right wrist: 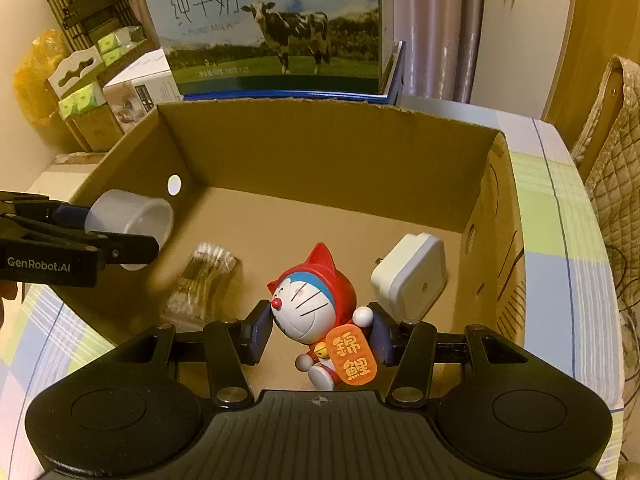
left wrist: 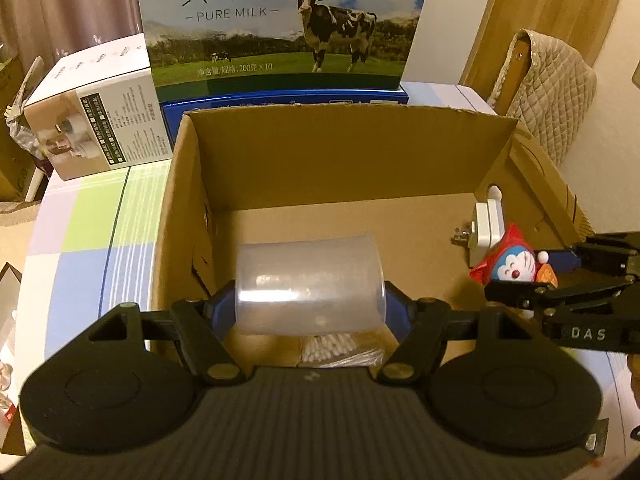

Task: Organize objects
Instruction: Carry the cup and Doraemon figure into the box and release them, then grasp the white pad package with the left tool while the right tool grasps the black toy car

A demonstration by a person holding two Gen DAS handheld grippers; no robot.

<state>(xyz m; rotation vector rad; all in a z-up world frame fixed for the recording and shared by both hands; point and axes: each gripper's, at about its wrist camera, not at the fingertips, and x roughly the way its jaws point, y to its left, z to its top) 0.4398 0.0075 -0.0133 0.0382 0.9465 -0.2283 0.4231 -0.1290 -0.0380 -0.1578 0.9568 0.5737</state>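
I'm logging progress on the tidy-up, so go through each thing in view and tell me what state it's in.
Open brown cardboard box: upright, top open.
Translucent plastic cup: on its side, gripped by left gripper above the box.
Red-hooded blue cat figurine: tilted, gripped by right gripper over the box.
White plug adapter: lying on box floor, unplugged.
Clear packet of cotton swabs: lying flat on box floor.

Swab pack mostly hidden behind cup, milk carton top cut off by frame edge, small print on white box unreadable
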